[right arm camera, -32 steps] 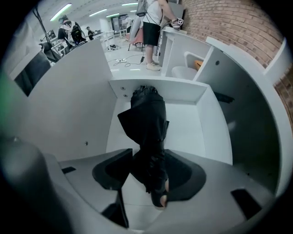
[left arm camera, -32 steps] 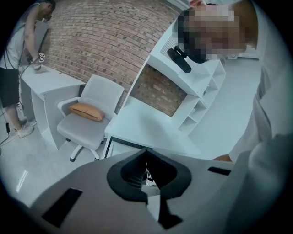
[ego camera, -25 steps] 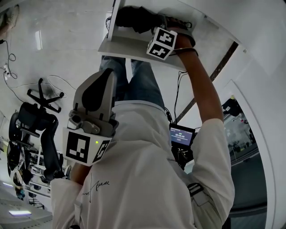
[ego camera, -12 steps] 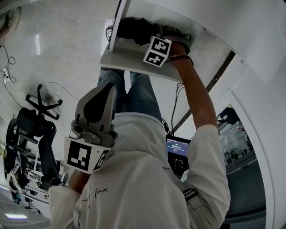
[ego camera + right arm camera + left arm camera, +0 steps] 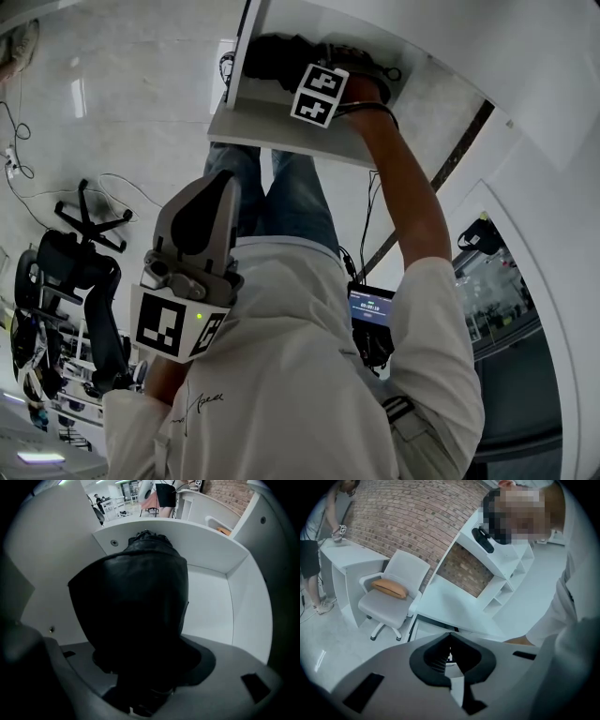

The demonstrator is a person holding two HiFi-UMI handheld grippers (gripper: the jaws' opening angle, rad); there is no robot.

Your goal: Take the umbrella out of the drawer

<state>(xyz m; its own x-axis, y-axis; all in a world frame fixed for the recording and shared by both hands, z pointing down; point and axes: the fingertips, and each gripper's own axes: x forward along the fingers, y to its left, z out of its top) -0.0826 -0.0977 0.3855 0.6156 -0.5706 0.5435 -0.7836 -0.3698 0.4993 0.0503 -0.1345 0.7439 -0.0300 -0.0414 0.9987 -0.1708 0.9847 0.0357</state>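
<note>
Right gripper (image 5: 309,70) is down in the drawer (image 5: 211,606), jaws just opened wide and straddling the black umbrella (image 5: 136,602) at the drawer's left side, not clamped. Left gripper (image 5: 450,641) clenched, empty. Risk: pinching only loose fabric, so the umbrella slips on lifting.

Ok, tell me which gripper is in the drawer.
The right gripper, down in the white drawer, jaws just opening around the black umbrella; the left gripper is shut, outside it.
</note>
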